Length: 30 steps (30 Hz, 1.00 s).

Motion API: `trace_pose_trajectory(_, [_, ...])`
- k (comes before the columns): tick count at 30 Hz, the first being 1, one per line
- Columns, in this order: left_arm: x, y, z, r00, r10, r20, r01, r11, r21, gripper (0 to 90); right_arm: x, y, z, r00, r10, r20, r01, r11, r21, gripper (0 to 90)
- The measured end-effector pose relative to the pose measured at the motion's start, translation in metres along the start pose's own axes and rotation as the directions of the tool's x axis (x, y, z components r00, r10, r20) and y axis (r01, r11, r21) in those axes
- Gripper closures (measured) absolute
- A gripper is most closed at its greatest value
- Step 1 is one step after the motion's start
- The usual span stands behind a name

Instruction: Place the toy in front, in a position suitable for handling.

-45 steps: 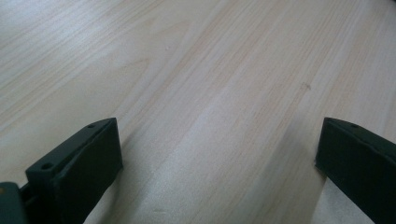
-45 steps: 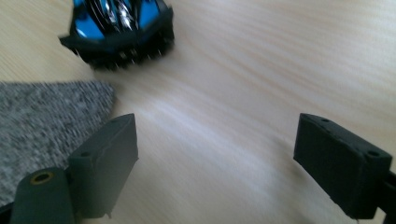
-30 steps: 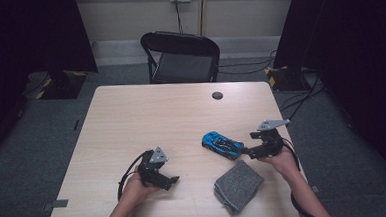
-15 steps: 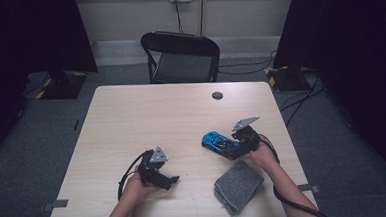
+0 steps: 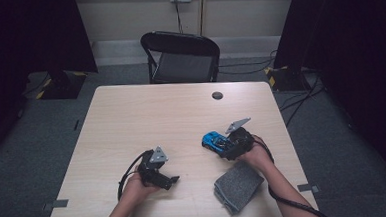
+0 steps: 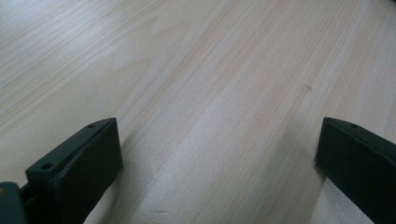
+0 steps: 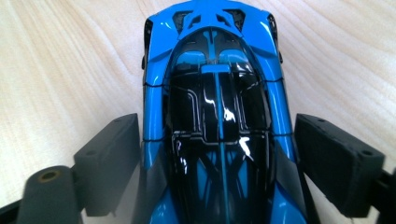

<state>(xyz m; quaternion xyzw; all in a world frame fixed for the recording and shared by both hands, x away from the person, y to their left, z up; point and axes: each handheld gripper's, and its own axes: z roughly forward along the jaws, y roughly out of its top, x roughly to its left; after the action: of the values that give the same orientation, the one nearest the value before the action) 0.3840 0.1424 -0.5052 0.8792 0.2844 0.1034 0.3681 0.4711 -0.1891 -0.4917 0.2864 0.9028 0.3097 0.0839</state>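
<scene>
Position of the blue toy car (image 7: 217,116): on the worktop (image 5: 146,121) toward its right side, lying directly between the jaws of the right gripper (image 5: 228,147), its long axis running straight ahead along them. The jaws stand wide, one flanking each side of the body; whether they touch the paint cannot be told. Judged next step: closing across the car's width. The left gripper (image 5: 160,179) rests well apart near the front edge, jaws wide over bare wood. Count: one car, one folded grey cloth (image 5: 237,187), two grippers.
</scene>
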Motion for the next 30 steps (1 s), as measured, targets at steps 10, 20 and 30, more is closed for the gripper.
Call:
trace_pose_trajectory(10, [0.0,0.0,0.0,1.0,0.0,0.0,0.0,1.0,0.0,0.0,0.0022,0.0012,0.0032,0.9998,0.006,0.018,-0.006,1.0,-0.017,15.9])
trace_pose_trajectory(20, [0.0,0.0,0.0,1.0,0.0,0.0,0.0,1.0,0.0,0.0,0.0036,0.0024,0.0016,0.9999,0.001,0.015,-0.001,1.0,-0.027,25.9])
trace_pose_trajectory(30, [0.0001,0.0,0.0,1.0,0.0,0.0,0.0,1.0,0.0,0.0,0.0015,0.006,-0.0018,0.9993,0.036,-0.007,-0.036,0.998,-0.043,28.0])
